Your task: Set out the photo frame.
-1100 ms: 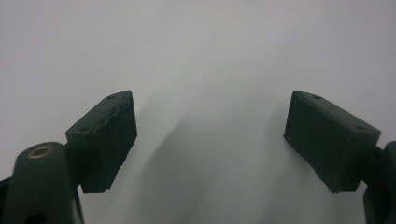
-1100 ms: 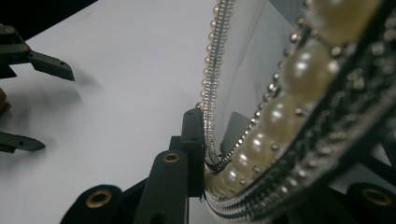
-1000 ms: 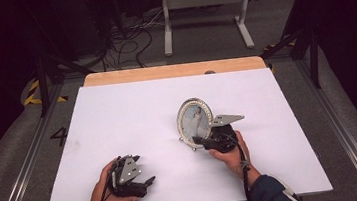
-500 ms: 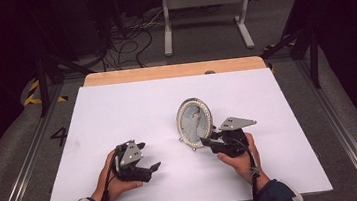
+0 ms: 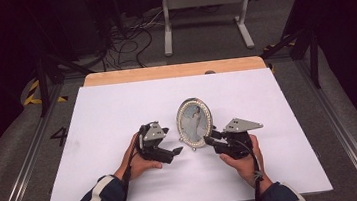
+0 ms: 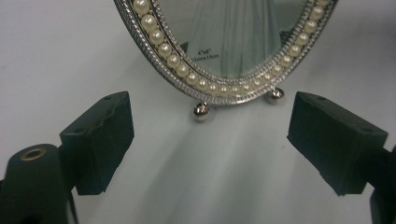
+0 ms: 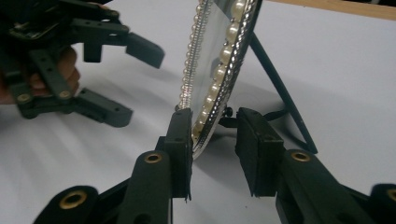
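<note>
An oval picture frame with a silver, pearl-beaded rim stands upright on the white table, propped by a black easel leg. My right gripper reaches its lower right edge. In the right gripper view the rim sits between the jaws of this gripper, which have just been opening. One pad lies by the front and the other stands off the back. My left gripper is open wide just left of the frame. In its own view, this gripper faces the frame's bottom and two ball feet.
A wooden strip borders the table's far edge. Beyond it on the floor are cables and a white metal stand. Metal rails run along both sides of the table.
My left gripper has moved right, up to the frame. The right gripper's jaws have spread apart around the frame's edge. The frame has stayed where it was.
</note>
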The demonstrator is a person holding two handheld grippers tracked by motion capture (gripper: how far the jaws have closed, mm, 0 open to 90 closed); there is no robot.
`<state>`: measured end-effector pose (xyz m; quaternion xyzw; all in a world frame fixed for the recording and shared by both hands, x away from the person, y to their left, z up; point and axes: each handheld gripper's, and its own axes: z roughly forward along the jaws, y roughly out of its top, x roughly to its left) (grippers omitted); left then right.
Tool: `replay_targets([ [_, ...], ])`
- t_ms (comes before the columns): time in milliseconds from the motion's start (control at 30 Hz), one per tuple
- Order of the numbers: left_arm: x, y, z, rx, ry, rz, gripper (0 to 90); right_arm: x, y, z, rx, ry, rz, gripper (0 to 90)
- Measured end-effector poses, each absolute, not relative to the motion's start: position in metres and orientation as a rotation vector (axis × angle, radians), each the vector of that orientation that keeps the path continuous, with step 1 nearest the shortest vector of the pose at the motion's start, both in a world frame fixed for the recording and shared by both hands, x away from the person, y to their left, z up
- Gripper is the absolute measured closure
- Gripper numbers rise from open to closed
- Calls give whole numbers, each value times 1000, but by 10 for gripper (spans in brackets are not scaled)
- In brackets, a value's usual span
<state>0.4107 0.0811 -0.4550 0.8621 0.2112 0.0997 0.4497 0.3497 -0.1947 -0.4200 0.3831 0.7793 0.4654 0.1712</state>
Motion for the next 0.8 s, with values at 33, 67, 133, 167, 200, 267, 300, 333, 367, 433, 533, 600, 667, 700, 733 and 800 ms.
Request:
replay_targets([
  [33,411,81,-455,2132,522,246,147,350,-195,-420,1088,2213,1321,663],
  [67,415,78,-456,2131,526,237,147,350,-194,-421,1077,2229,1312,646],
  [133,420,73,-457,2140,522,222,146,350,-193,-422,1076,2230,1309,648],
  [167,423,71,-457,2143,514,213,146,349,-193,-422,1077,2231,1309,652],
  [200,425,69,-457,2139,517,198,145,349,-193,-422,1074,2231,1309,661],
  [267,428,65,-457,2140,506,188,151,349,-194,-422,1074,2231,1309,696],
  [300,430,62,-457,2148,495,190,154,349,-194,-421,1070,2231,1308,708],
  [333,430,62,-457,2148,495,190,149,349,-194,-421,1070,2231,1308,708],
  [367,432,61,-458,2151,494,172,149,349,-195,-421,1068,2234,1310,718],
  [433,434,60,-458,2148,492,136,146,349,-195,-421,1062,2234,1313,725],
  [533,436,57,-458,2141,499,103,142,348,-194,-421,1061,2217,1318,723],
  [600,436,57,-456,2127,495,89,147,348,-195,-419,1054,2204,1321,705],
  [667,437,56,-455,2124,500,91,154,348,-198,-417,1067,2178,1354,697],
  [700,437,56,-454,2123,496,97,156,347,-199,-416,1069,2172,1362,697],
  [733,436,55,-454,2122,505,99,163,347,-199,-416,1067,2164,1363,698],
  [800,436,54,-453,2128,509,119,173,346,-199,-414,1059,2143,1367,708],
])
